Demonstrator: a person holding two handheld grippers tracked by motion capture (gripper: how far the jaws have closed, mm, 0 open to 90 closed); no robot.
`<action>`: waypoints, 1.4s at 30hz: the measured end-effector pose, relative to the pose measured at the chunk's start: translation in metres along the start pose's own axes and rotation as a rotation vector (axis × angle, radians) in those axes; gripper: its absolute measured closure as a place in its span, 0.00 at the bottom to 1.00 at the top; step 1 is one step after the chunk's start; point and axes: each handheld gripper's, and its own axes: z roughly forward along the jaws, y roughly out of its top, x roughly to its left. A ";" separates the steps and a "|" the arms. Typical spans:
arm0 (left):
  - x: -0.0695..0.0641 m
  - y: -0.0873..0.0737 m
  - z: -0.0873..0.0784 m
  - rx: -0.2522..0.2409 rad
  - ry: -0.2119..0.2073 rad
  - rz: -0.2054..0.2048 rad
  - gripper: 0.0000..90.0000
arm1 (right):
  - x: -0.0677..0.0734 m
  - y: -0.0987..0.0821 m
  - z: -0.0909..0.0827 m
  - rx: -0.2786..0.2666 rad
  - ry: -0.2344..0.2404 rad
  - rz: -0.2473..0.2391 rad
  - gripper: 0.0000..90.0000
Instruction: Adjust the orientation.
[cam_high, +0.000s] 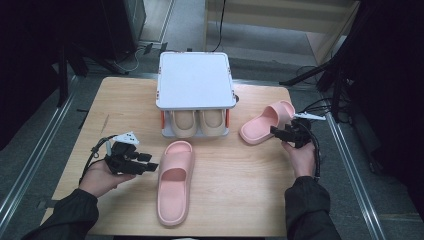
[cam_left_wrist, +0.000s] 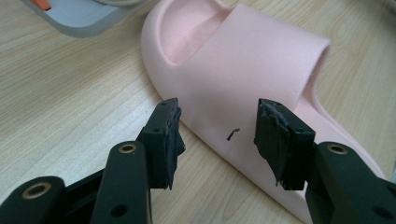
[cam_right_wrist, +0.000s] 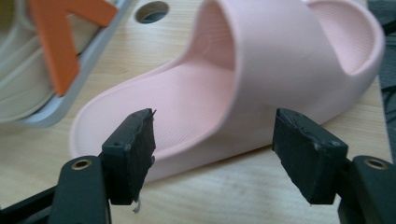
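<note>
Pink slippers, two of them, both lying flat on the wooden table (cam_high: 240, 195), neither one picked up. One slipper (cam_high: 174, 181) sits near the front middle of the table, lengthwise, toe end pointing toward the little rack, and the left gripper (cam_high: 146, 164) is parked just beside its left edge. From the left gripper view its jaws are spread wide with the side of that slipper's strap (cam_left_wrist: 252, 70) showing in the gap between them, pads not touching it as far as I can see. The other slipper (cam_high: 266, 121) lies at an angle off to the right of the rack, and the right gripper (cam_high: 276, 131) is right up against its near edge. In the right gripper view those jaws are also wide apart, framing the slipper's sole and strap (cam_right_wrist: 261, 70), nothing clamped. The rack (cam_high: 195, 80) is a white two-level shelf with orange posts at the back middle, and a beige pair (cam_high: 198, 121) is already tucked side by side on its lower level.
</note>
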 end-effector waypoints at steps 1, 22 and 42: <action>-0.001 0.000 0.000 -0.002 0.000 -0.001 0.55 | 0.000 0.000 0.000 0.000 0.000 0.000 0.33; -0.001 -0.011 -0.005 0.010 0.033 -0.015 0.56 | -0.012 0.009 0.031 0.048 -0.162 0.093 0.59; 0.004 -0.011 -0.004 0.024 0.078 -0.036 0.56 | -0.007 0.013 0.014 0.050 -0.135 0.104 0.95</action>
